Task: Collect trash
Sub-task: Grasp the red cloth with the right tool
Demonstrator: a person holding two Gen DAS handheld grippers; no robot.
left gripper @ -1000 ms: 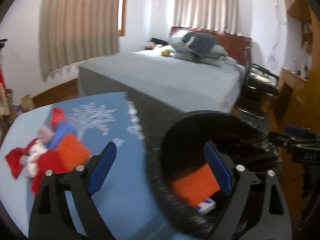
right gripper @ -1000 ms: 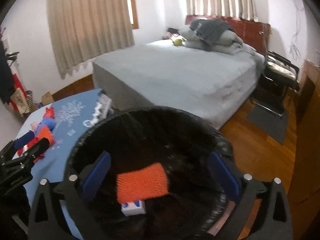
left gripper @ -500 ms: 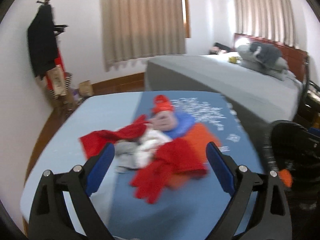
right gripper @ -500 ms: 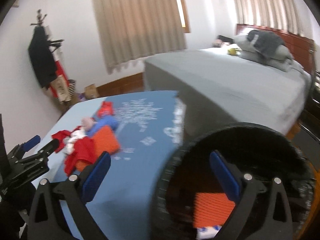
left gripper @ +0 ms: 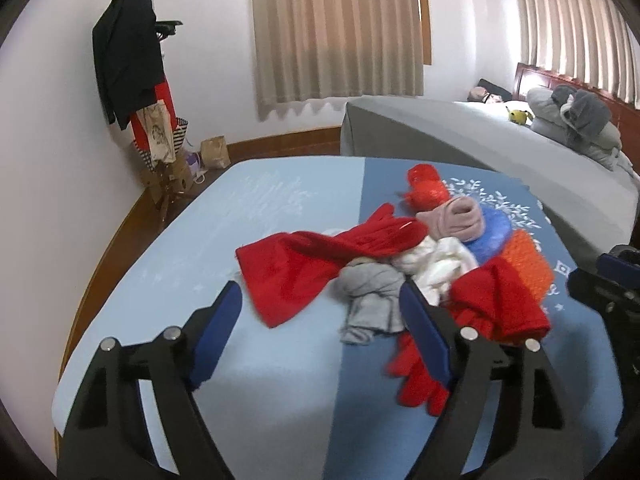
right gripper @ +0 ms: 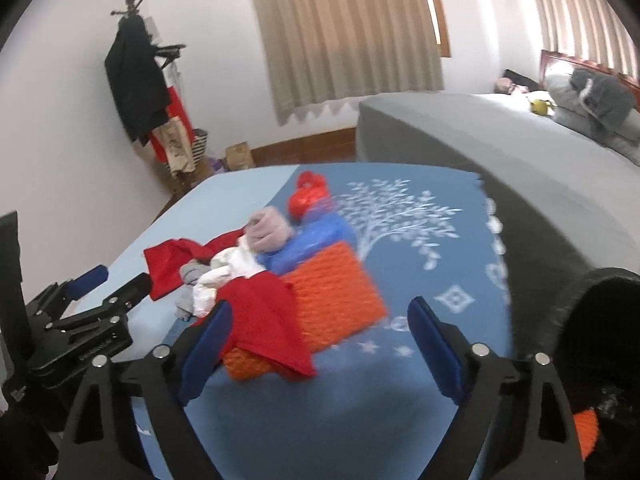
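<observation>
Both grippers, left (left gripper: 320, 320) and right (right gripper: 320, 336), have just been narrowing but stay unclenched, gripping nothing. The pile (left gripper: 404, 264) lies mid-table, toward the far edge; the bin (right gripper: 600, 320) at the right edge holds orange trash. Most remains to collect

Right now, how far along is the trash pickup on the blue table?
Done: an orange netted piece already lies in the black bin. In hand: nothing; the left tool and right tool are empty, jaws just narrowing, nothing between them. Left: the pile on the table, with an orange mesh pad, blue bag, red wrapper and red cloths.
</observation>
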